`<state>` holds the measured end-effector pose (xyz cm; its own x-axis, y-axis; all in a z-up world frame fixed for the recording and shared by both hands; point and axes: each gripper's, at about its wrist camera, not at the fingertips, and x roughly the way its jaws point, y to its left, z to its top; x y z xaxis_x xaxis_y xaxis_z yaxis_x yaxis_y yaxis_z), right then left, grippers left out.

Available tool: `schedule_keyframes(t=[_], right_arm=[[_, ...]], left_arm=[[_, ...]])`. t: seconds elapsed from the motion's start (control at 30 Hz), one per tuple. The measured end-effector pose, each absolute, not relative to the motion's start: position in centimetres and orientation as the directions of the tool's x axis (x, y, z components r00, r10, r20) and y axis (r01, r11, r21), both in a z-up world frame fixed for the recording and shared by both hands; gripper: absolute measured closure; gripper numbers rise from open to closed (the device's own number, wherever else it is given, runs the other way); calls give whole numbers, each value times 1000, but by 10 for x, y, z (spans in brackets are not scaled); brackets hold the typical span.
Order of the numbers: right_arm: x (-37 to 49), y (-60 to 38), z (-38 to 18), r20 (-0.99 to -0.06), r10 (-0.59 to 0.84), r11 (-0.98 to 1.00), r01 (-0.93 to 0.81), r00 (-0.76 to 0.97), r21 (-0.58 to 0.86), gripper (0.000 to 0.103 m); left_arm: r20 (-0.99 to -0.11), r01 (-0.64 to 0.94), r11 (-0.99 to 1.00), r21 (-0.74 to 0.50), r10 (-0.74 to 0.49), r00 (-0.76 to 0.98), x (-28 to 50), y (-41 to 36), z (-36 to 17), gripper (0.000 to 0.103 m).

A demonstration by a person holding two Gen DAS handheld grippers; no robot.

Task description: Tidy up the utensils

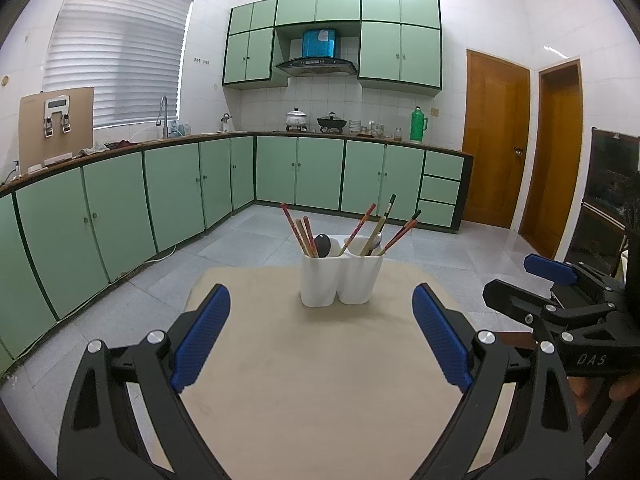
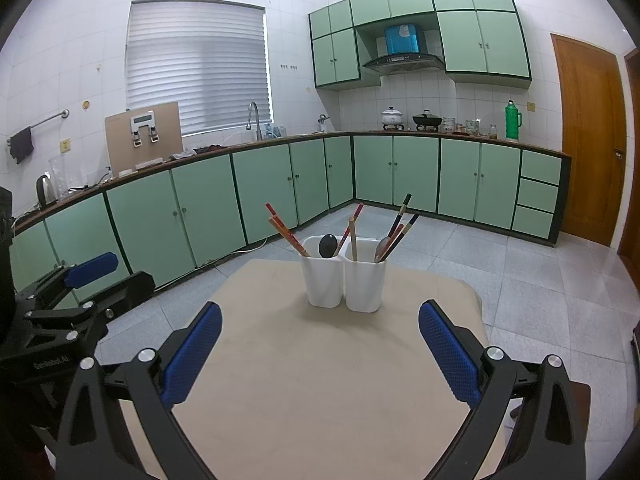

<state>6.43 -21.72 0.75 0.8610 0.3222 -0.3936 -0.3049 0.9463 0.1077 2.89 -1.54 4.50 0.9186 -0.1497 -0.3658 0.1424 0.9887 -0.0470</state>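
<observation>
My left gripper [image 1: 321, 336] fills the bottom of the left wrist view, its blue fingers [image 1: 202, 336] spread wide with nothing between them, and my right gripper [image 2: 320, 350] sits the same way at the bottom of the right wrist view, fingers [image 2: 450, 352] apart and empty. Both hang over the near part of the beige worktop [image 1: 320, 380], well short of the utensils. At the centre of each frame, toward the far edge of the worktop, stands the white two-compartment holder [image 1: 340, 280]. Its left compartment carries a few reddish chopsticks [image 1: 300, 234] and a dark spoon [image 1: 323, 245]; its right compartment carries more chopsticks [image 1: 394, 226], some dark-tipped, and a metal spoon [image 2: 383, 245]. Every utensil I can see already stands in the holder and none lies loose on the worktop, so gathering looks done. Chopsticks and a spoon sit in both compartments, so I judge sorting by kind may remain.
</observation>
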Motion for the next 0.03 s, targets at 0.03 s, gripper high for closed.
schedule_keyframes(t=[0.03], right_arm=[[64,-217,7,-393,322,946,-305,861,107,6]], left_arm=[[-365,142,989,-46,-149,919,29,-16,45,13]])
